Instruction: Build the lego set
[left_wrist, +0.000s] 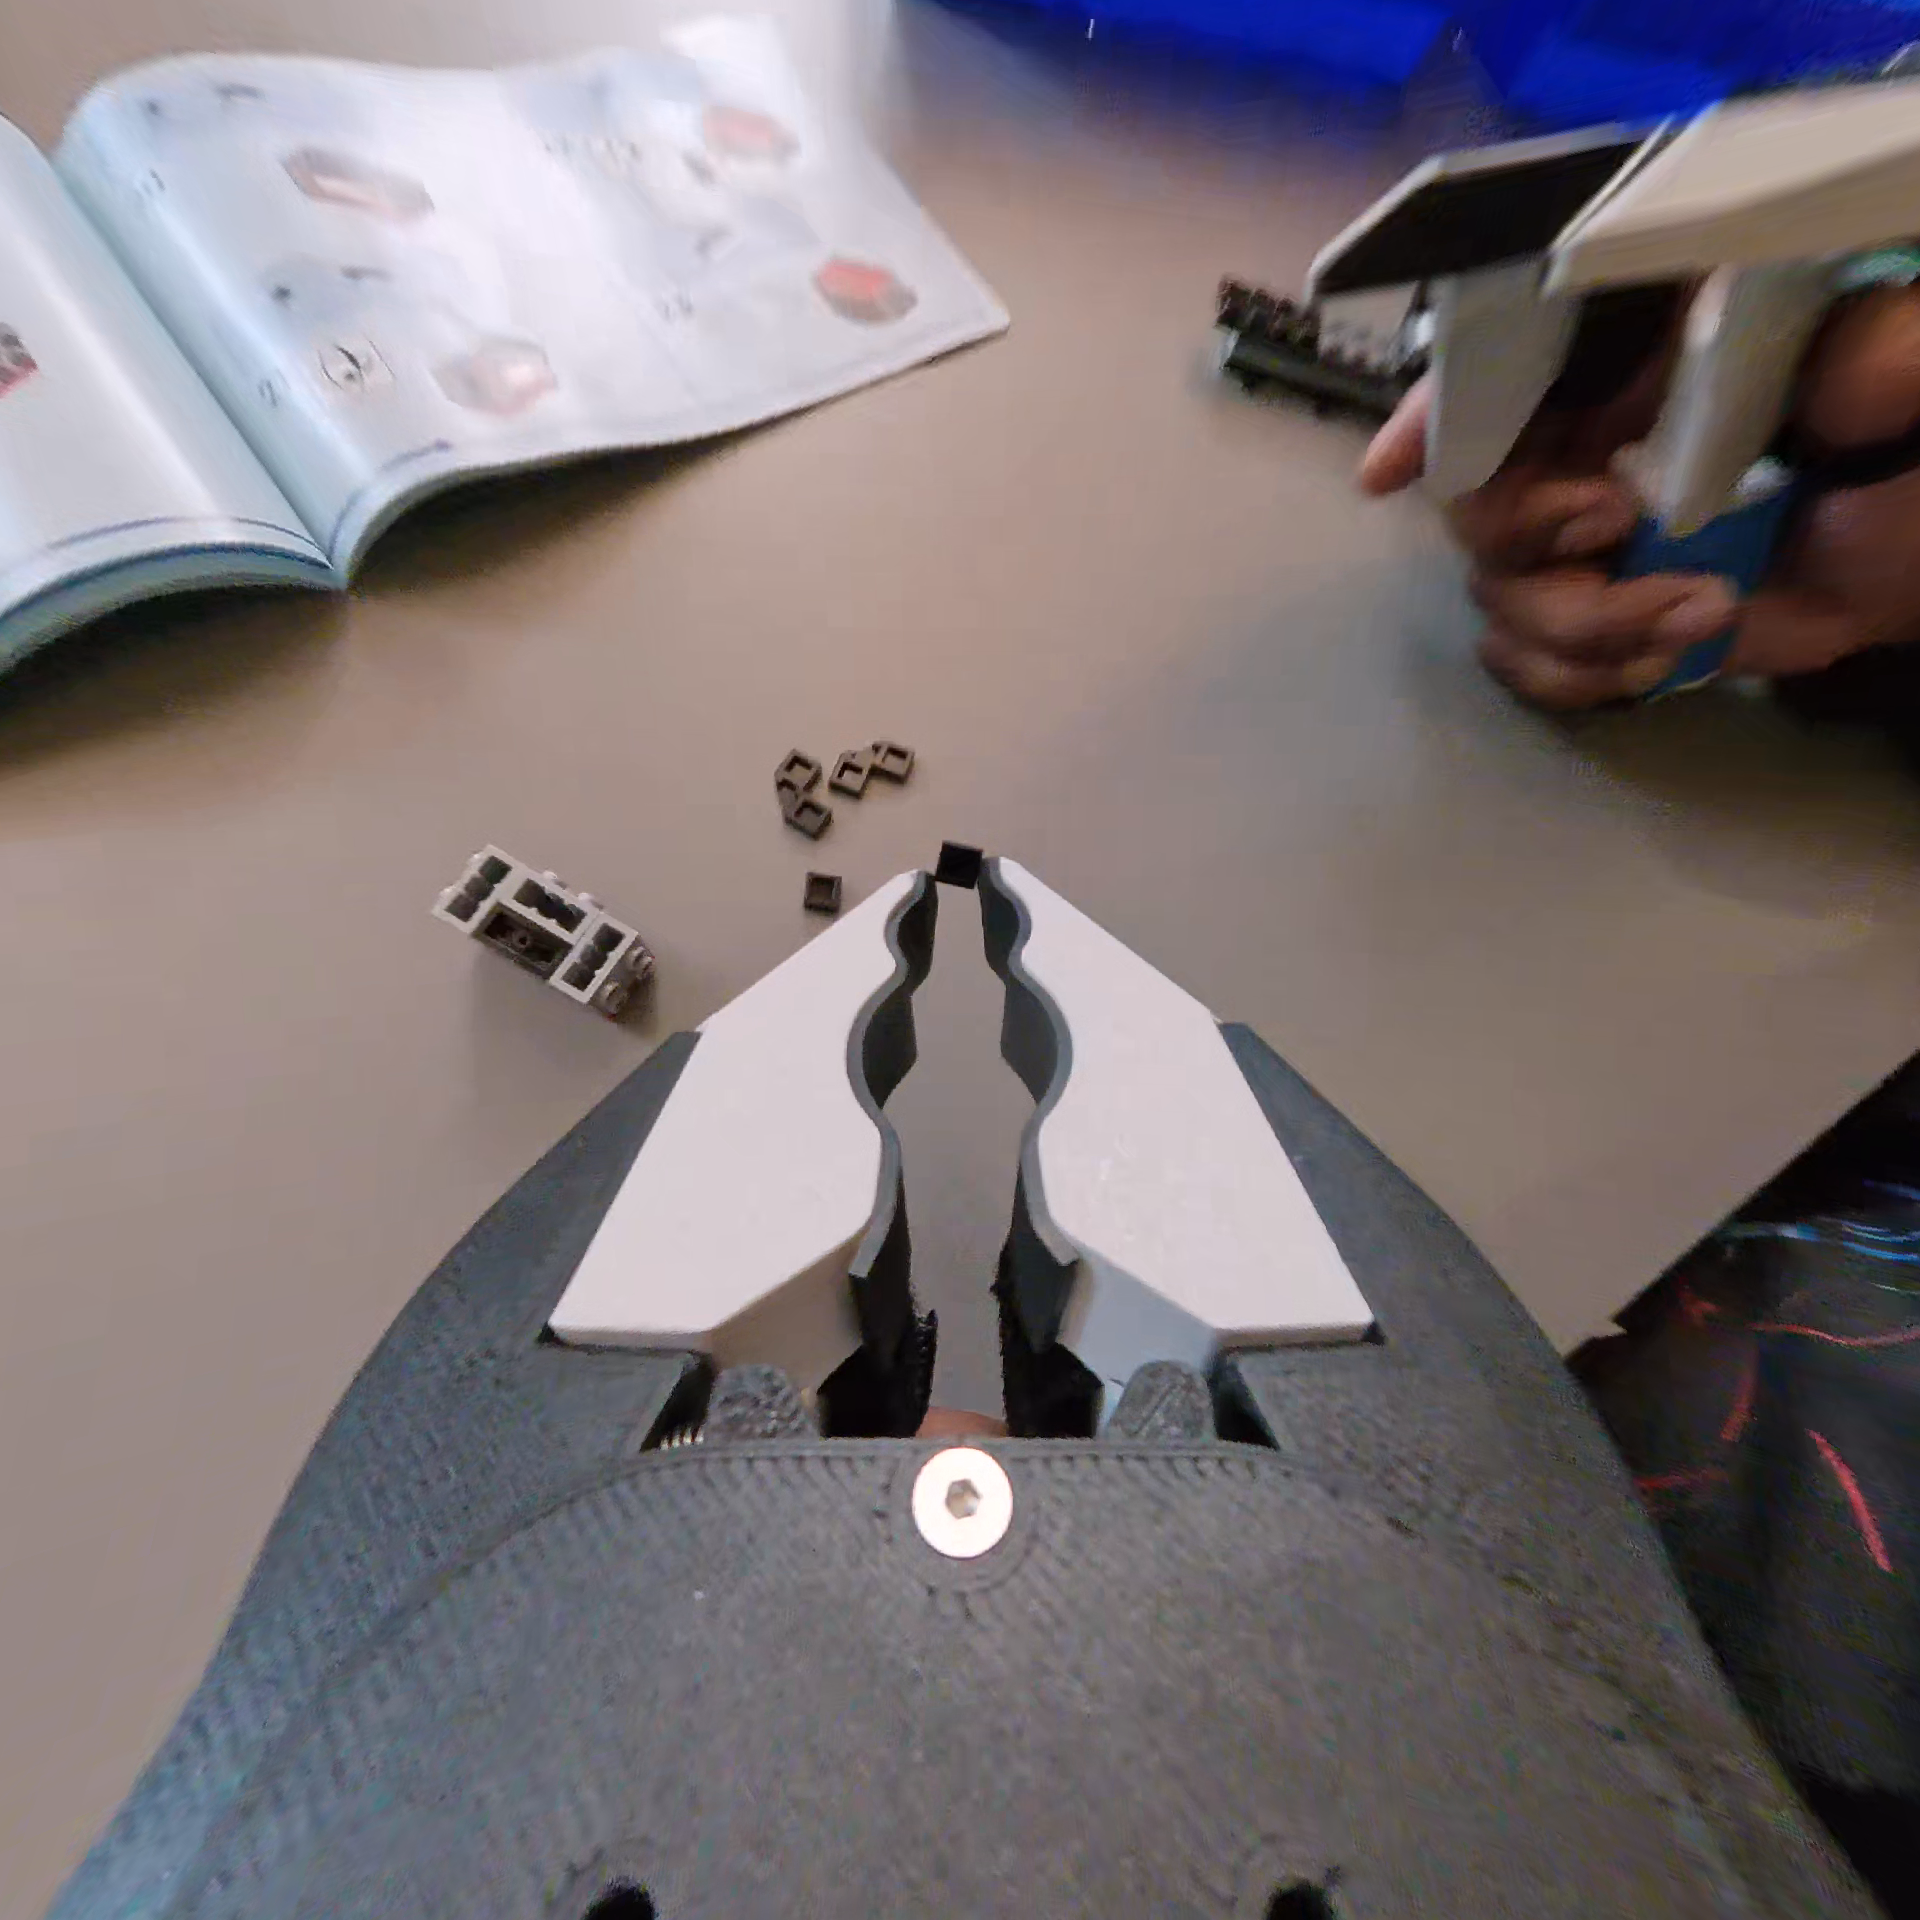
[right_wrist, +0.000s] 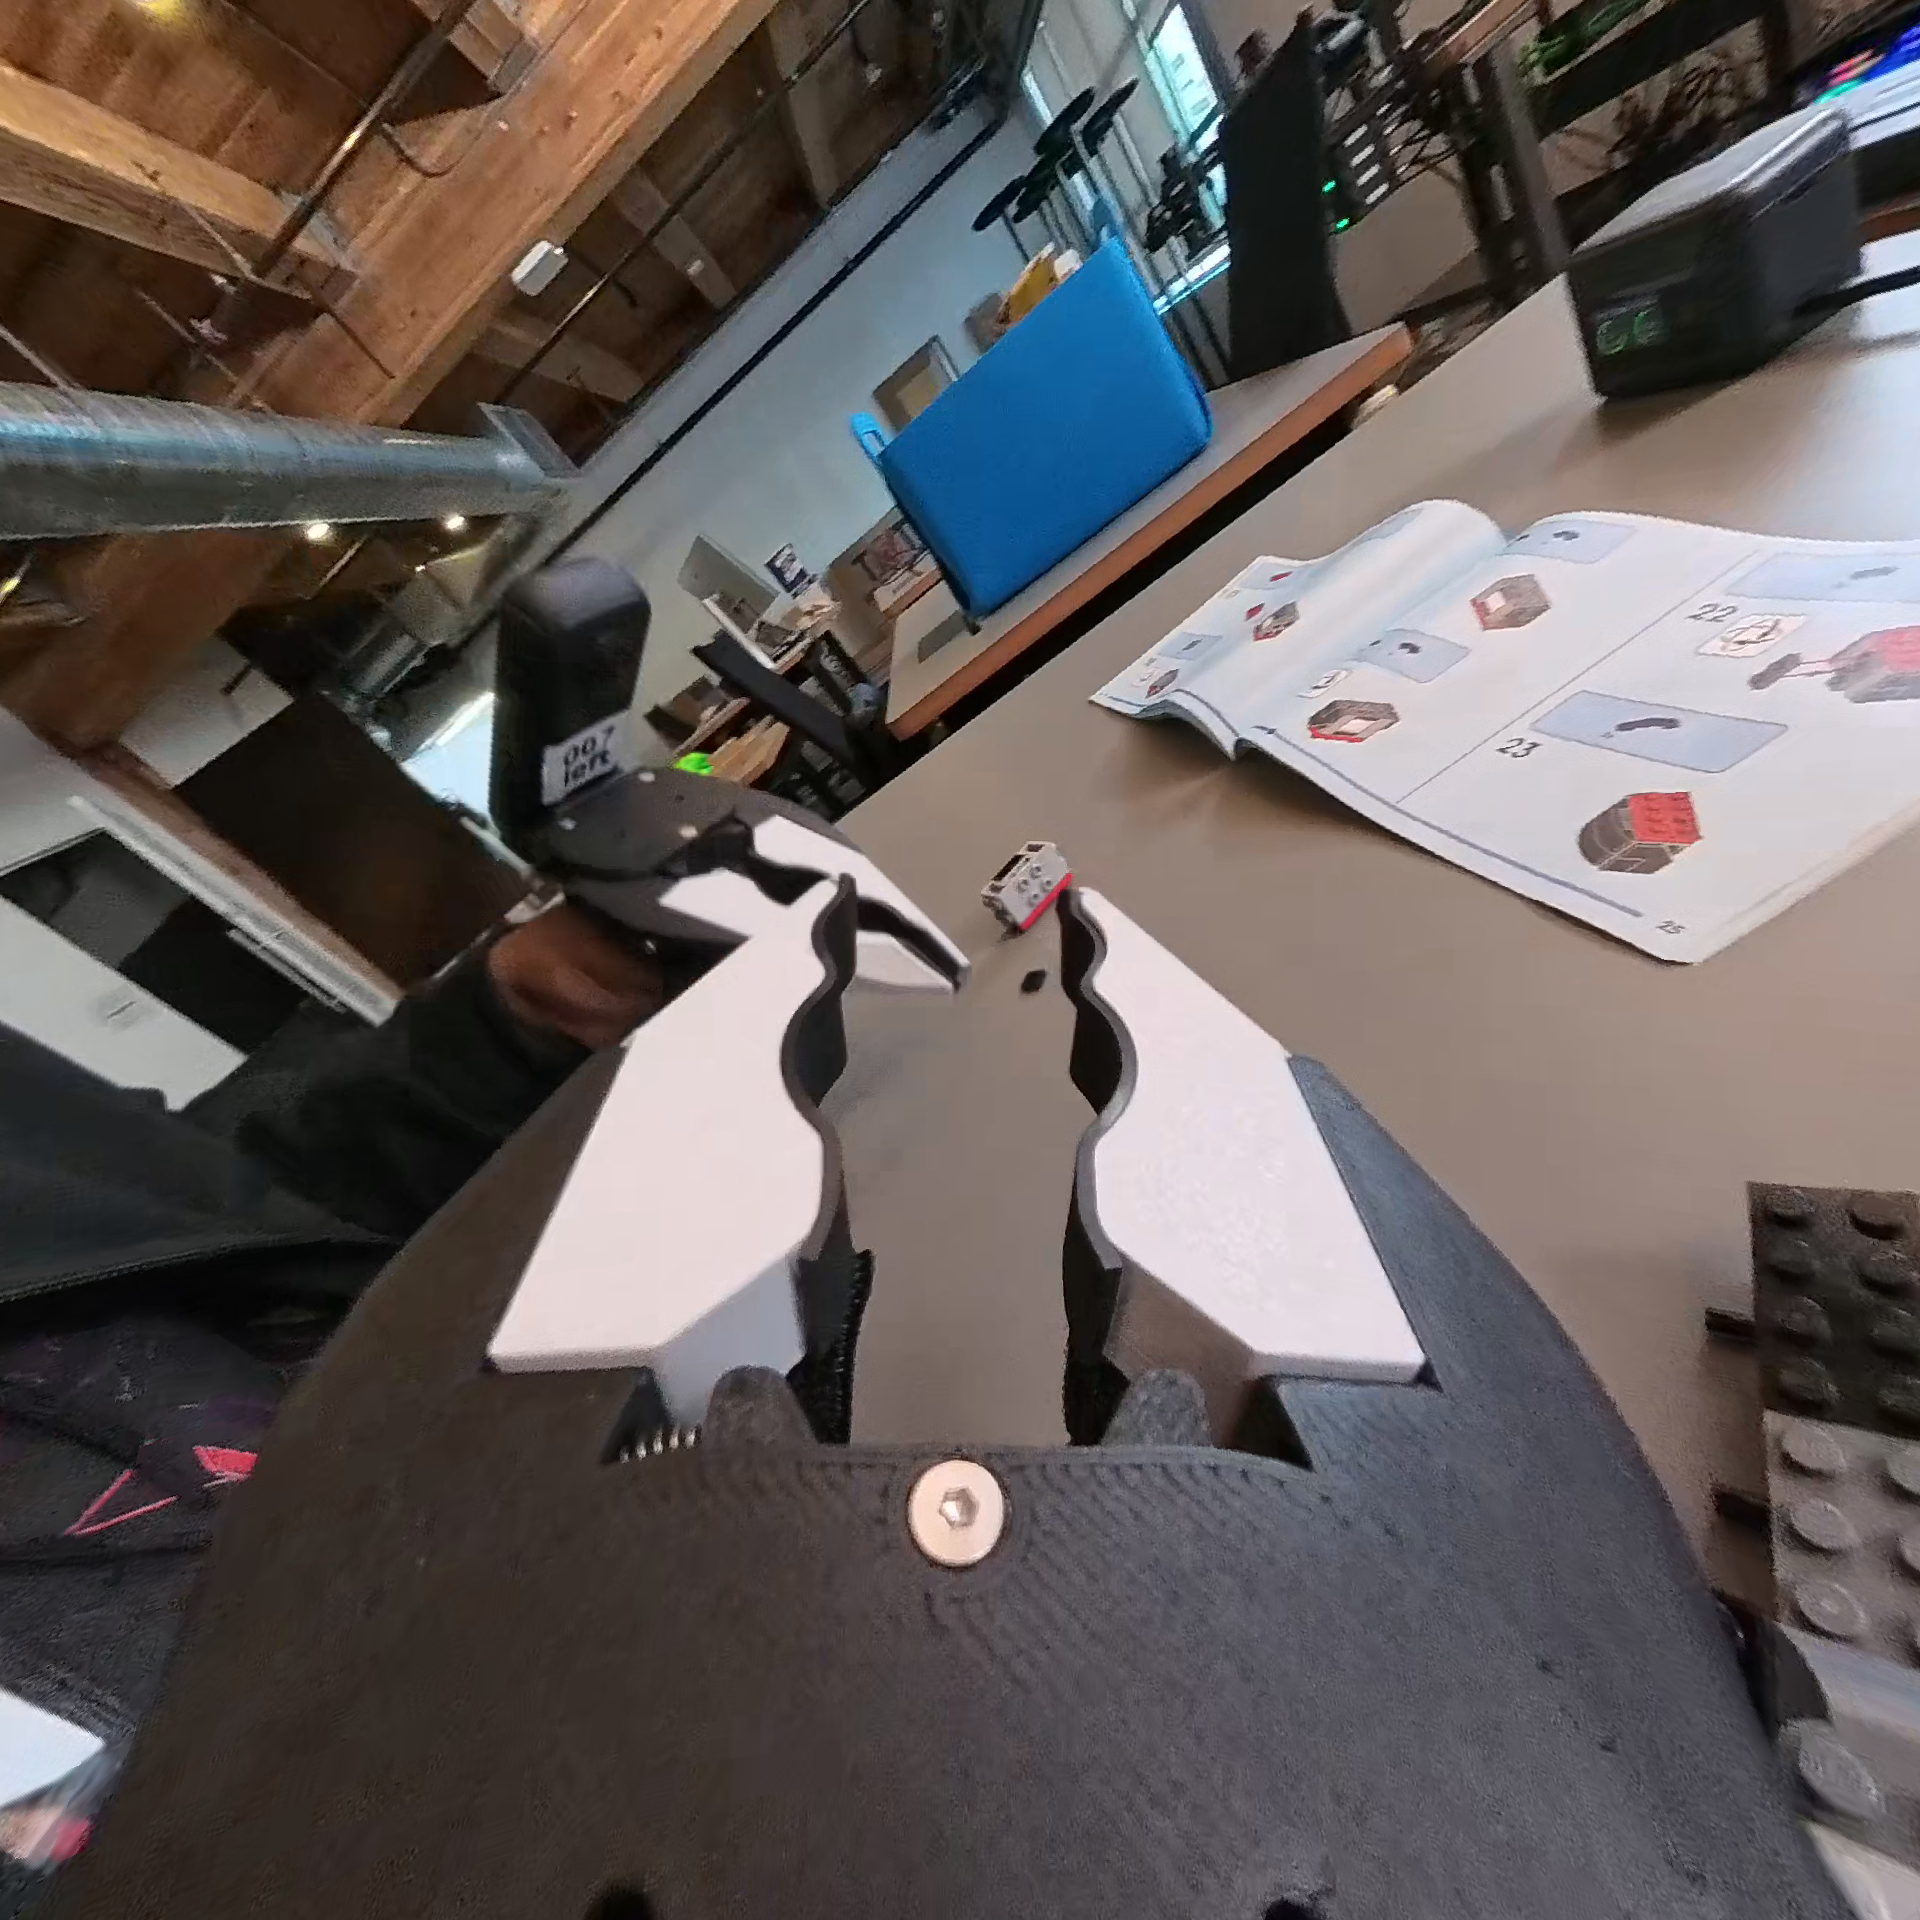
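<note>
While the left hand-held gripper (left_wrist: 957, 876) pinches a tiny black square piece (left_wrist: 957, 863) at its tips, the small grey sub-assembly (left_wrist: 545, 932) lies on the table (left_wrist: 1143, 644) near its left, long axis slanting, nearer than the released right hand-held gripper (right_wrist: 961, 925).

Grippers: two, left (left_wrist: 958, 873) and right (right_wrist: 956, 914)
Instruction booklets (left_wrist: 416, 312): one
Small black square pieces: six (left_wrist: 798, 771)
Grey brick assemblies (left_wrist: 545, 930): one
Studded plates (right_wrist: 1839, 1309): two
</note>
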